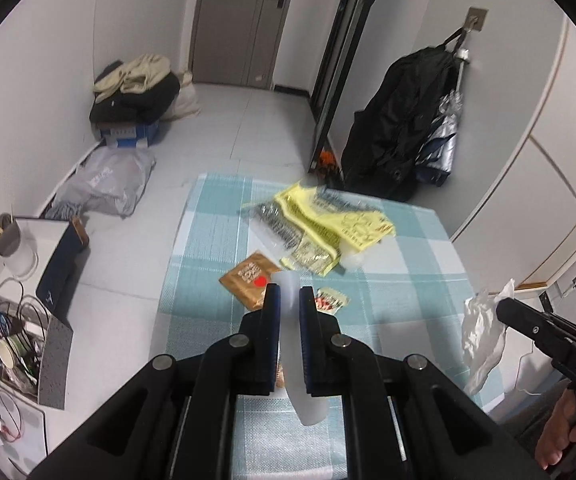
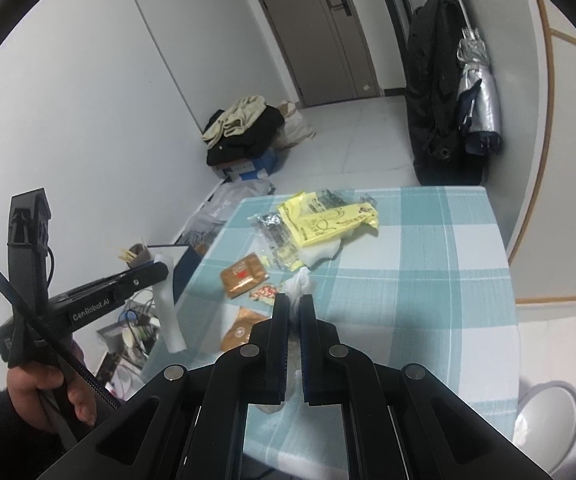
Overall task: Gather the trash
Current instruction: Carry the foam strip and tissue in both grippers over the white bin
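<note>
**A:** Nearest your left lens, the left tool (image 1: 290, 300) is pinching a translucent white plastic strip (image 1: 302, 380) lengthwise between its pads. From the right wrist view the same strip hangs below the jaws, off the surface's edge at nine o'clock. I'd judge you're holding it clear so it can go to wherever the trash is being gathered.

**B:** And my right hand?

**A:** Your right tool (image 2: 294, 308) is pressed together on a crumpled white tissue (image 2: 299, 284); a tuft pokes out past the tips and more bunches between the pads. So both tools are loaded, which is probably why neither is reaching for anything else.

**B:** What's left to collect?

**A:** On the teal-and-white checked surface (image 1: 408, 264), at twelve o'clock from your left tool: a yellow printed plastic bag (image 1: 340, 220) lying over a clear printed wrapper (image 1: 271, 216), a brown foil sachet with a red dot (image 1: 249, 276) closer in, and a small red-and-white packet (image 1: 330, 300) right at the fingertips. The right wrist view shows a second brown sachet (image 2: 241, 330) near the surface's edge.

**B:** Anything you can't make out?

**A:** No bin shows in either view, so I can't tell you where to drop these. The wrapper print is unreadable, and the tool bodies hide the near surface.
</note>
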